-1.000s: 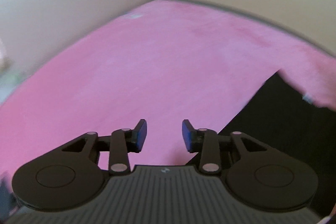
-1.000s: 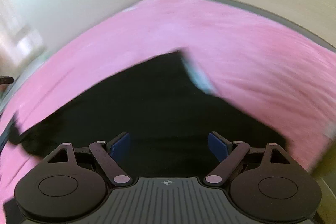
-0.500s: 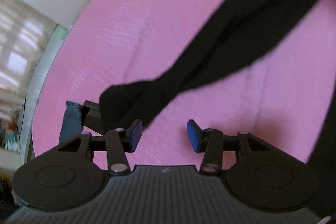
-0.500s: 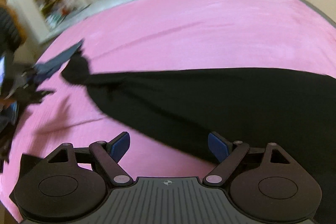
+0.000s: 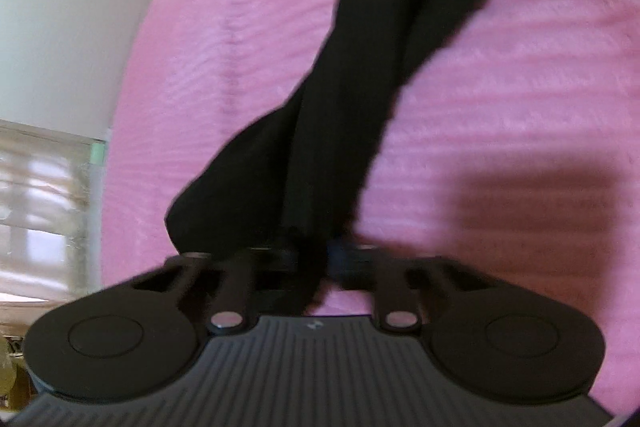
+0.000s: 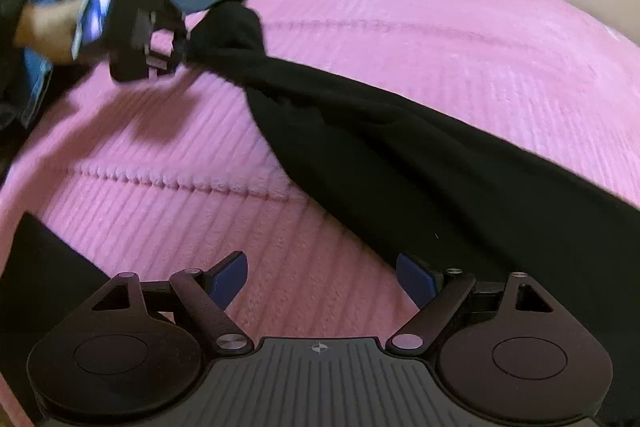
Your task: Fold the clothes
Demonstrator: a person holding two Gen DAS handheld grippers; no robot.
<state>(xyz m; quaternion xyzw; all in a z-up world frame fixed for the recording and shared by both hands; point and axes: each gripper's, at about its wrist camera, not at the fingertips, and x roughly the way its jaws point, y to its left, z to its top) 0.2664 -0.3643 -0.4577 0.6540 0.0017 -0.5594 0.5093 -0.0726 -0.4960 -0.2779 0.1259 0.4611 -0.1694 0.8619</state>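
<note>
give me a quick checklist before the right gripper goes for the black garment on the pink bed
1. Left gripper clamped on the end of the black fabric garment: ok.
2. Right gripper open, blue pads apart: ok.
3. Nothing between the right jaws, only the ribbed pink bedspread below: ok.
4. Garment within the right gripper's view, beside its right finger: ok.
5. Garment spread flat: not ok, bunched and twisted near the left grip.
6. Garment's far end: cannot tell, out of frame.

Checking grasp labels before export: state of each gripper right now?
Left gripper: shut on the end of the long black fabric garment.
Right gripper: open, empty, above the pink ribbed bedcover.
</note>
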